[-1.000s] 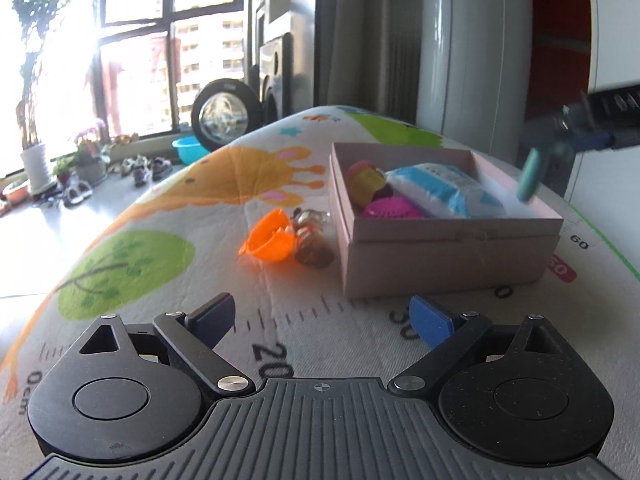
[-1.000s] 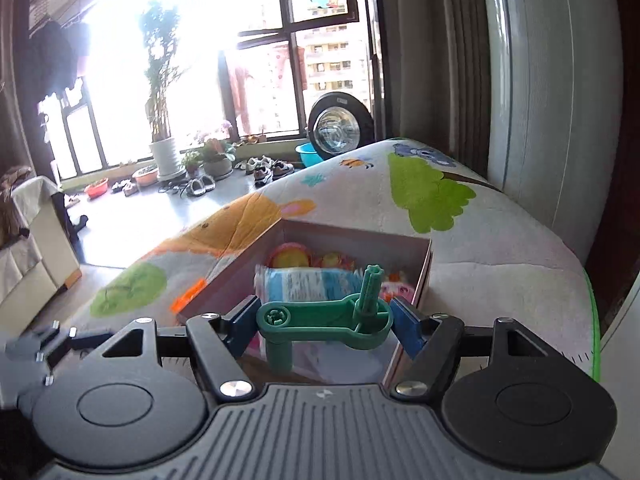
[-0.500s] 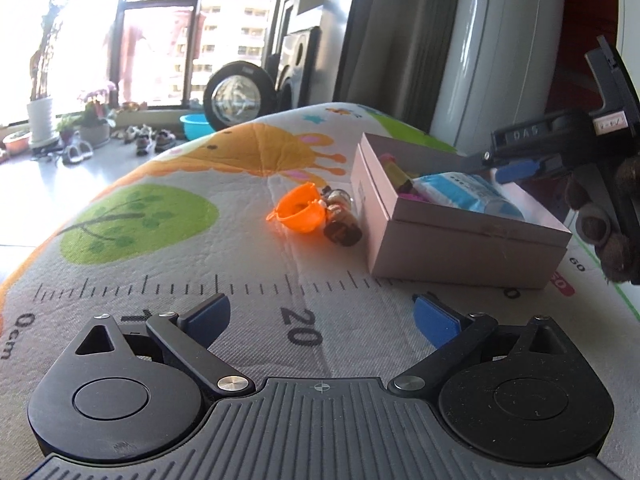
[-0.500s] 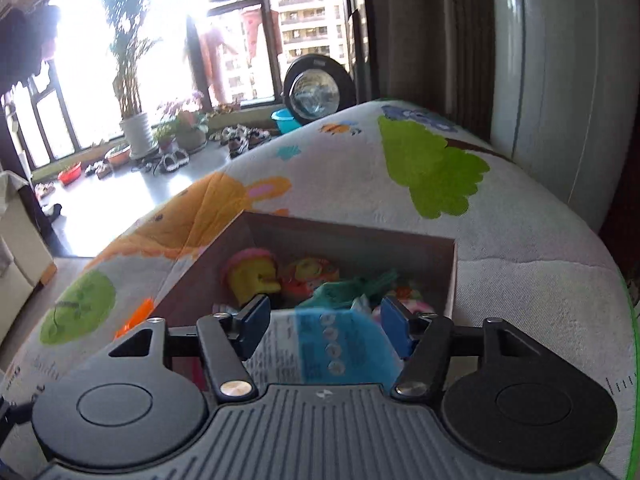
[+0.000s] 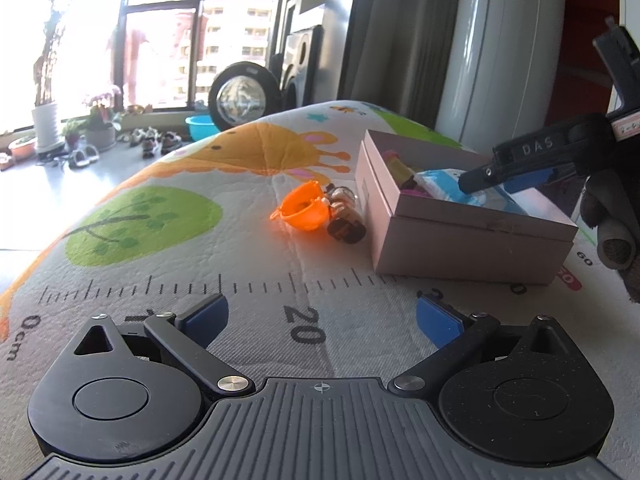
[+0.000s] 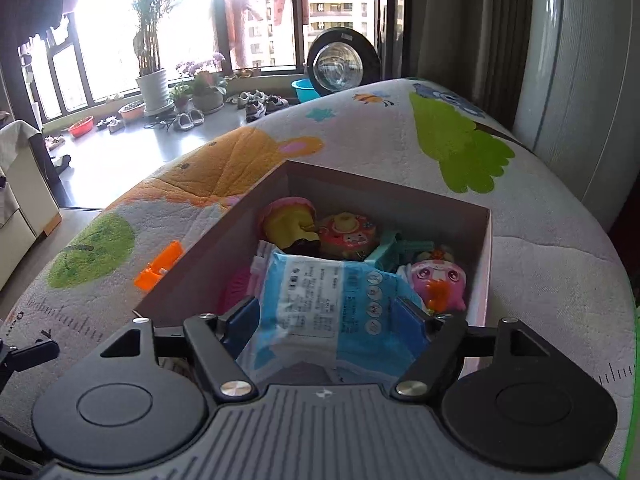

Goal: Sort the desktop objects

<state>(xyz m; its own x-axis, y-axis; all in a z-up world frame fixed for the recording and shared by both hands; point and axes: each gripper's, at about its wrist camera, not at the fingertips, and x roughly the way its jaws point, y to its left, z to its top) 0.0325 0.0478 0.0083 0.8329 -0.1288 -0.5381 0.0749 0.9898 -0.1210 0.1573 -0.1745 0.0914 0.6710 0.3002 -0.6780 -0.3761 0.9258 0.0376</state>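
A pink cardboard box [image 5: 460, 244] stands on the printed mat. It holds a blue wipes pack [image 6: 328, 296], a teal plastic toy [image 6: 396, 248], a yellow cupcake toy [image 6: 288, 224], a round red toy [image 6: 348, 236] and a pink figure [image 6: 438, 280]. My right gripper [image 6: 326, 314] hangs low over the box's near end. Its jaws are opening, with the pack lying between and below them and the pads not pressing on it. An orange cap [image 5: 304, 210] and a small brown toy [image 5: 346, 216] lie left of the box. My left gripper [image 5: 320, 314] stands wide open over the mat, holding nothing.
The mat [image 5: 160, 264] carries a printed ruler and cartoon pictures, and curves down at its far and left edges. A gloved hand [image 5: 612, 220] holds the right gripper [image 5: 500, 180] at the right. A white appliance [image 5: 500, 48] and curtains stand behind the box.
The right gripper let go of the green toy, which now lies in the box, and came down closer over the blue pack. The left gripper's jaws spread a little wider.
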